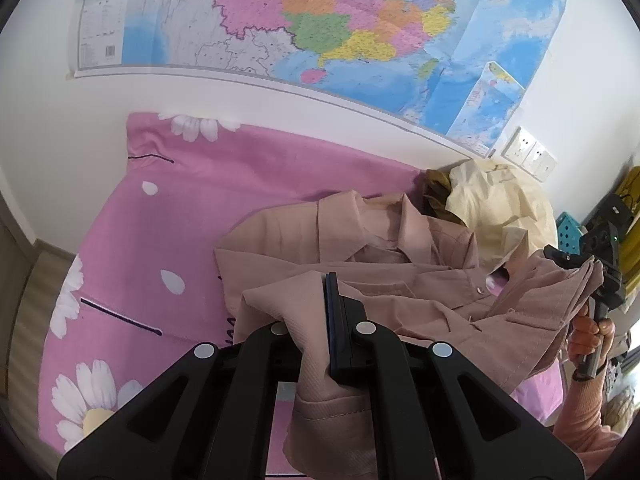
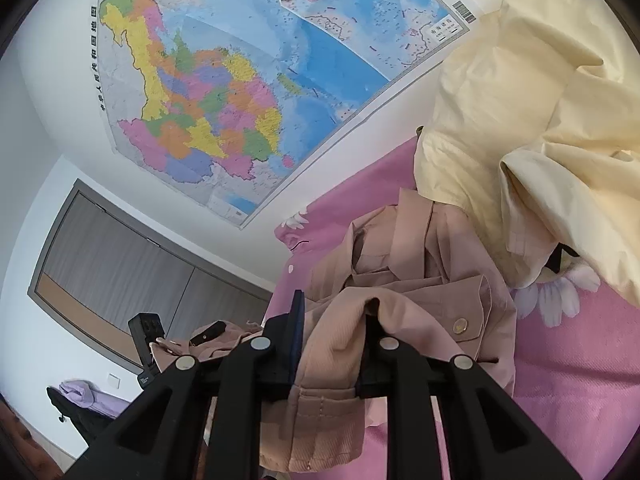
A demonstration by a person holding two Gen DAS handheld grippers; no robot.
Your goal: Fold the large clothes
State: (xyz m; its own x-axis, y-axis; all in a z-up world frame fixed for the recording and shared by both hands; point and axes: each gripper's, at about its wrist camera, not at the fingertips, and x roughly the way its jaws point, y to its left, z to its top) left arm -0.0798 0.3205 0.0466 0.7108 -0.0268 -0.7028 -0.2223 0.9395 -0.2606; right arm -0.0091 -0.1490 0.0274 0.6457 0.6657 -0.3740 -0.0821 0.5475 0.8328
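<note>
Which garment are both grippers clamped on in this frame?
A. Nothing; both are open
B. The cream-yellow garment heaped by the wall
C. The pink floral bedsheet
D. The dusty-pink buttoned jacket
D: the left gripper and the right gripper each pinch a fold of the dusty-pink buttoned jacket, while the cream-yellow garment lies untouched.

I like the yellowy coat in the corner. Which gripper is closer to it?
Right. The right gripper, shut on the pink jacket, sits just beside the cream coat; the left gripper grips the jacket's far side.

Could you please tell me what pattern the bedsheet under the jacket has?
Pink with white daisies, clearest in the left wrist view: bedsheet.
</note>
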